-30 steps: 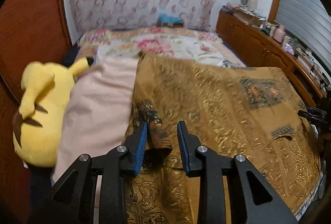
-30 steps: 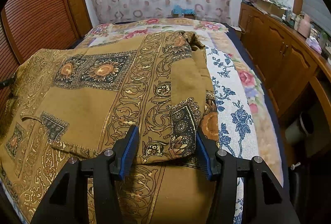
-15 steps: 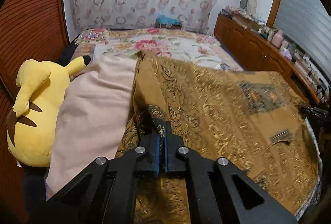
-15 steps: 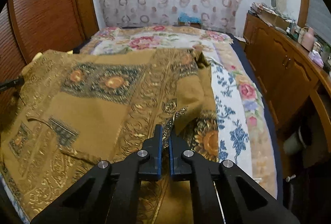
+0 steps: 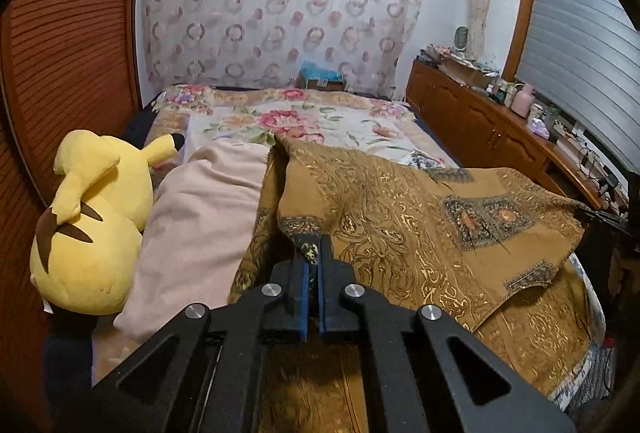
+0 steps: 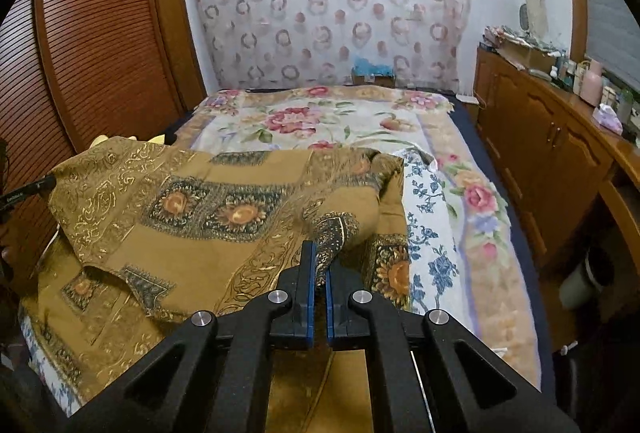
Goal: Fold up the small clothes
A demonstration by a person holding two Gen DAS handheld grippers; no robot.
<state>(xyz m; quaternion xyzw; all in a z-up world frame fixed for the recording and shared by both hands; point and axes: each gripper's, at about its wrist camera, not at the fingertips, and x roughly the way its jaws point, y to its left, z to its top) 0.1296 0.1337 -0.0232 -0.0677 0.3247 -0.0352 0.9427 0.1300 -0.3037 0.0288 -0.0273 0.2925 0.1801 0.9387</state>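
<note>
Draping over the bed (image 6: 460, 137), ochre garment (image 5: 400, 217) bears gold scrolls and sunflower panels.

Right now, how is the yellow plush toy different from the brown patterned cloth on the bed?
The plush toy is plain yellow with dark stripes; the cloth is brown with gold swirls and flower squares. The toy is puffy and rounded; the cloth is thin and spread wide. The toy lies untouched beside a pink pillow; the cloth is pinched and raised by the left gripper and right gripper. Both are soft and on the bed.
</note>
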